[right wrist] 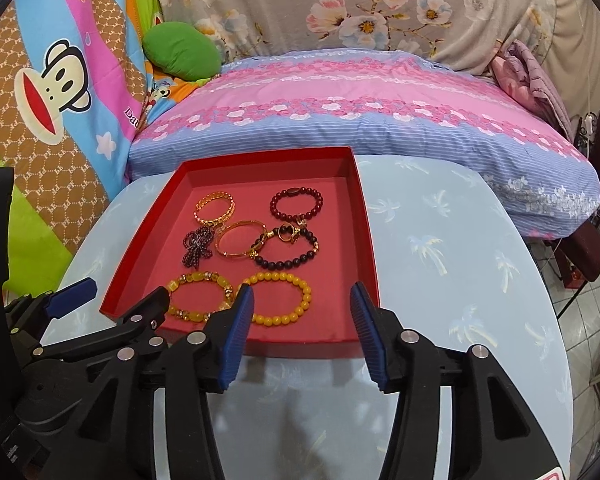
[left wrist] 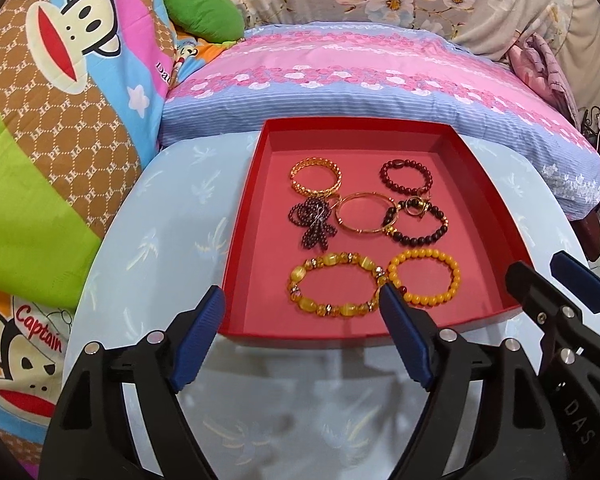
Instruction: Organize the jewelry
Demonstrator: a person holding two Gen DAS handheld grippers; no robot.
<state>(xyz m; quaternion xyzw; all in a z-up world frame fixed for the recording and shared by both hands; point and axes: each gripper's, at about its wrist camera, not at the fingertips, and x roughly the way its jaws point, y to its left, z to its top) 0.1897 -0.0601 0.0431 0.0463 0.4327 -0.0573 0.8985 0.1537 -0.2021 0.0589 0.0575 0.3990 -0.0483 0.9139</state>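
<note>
— Red cardboard, that tray (left wrist: 244, 216): in the left wrist view it sits on the pale blue table (left wrist: 172, 208), and every piece of jewelry in sight lies inside it. Back row, a gold chain bangle (left wrist: 315, 177) and a dark red bead bracelet (left wrist: 406, 176); middle, a purple bead bow (left wrist: 311, 219), a thin gold bangle (left wrist: 365, 212) and a black bead bracelet (left wrist: 420, 226) that overlap at their edges; front, a yellow stone bracelet (left wrist: 332, 291) touching an orange bead bracelet (left wrist: 424, 277).

— And the left gripper (left wrist: 300, 314)?

— Its fingers stand wide apart over the tray's near edge, nothing between them. The right gripper (left wrist: 540, 276) shows at the frame's right, also empty.

— Does the right wrist view agree?

— It does. The same seven pieces lie in the tray (right wrist: 364, 216), none on the table (right wrist: 440, 240) around it. The right gripper (right wrist: 302, 312) hangs above the tray's near right corner, fingers parted and gripping nothing; the left gripper (right wrist: 112, 296) sits low at the left.

— So how far along?

— Judging from this, the gathering looks finished. Only the middle row could want untangling, if that counts.
</note>
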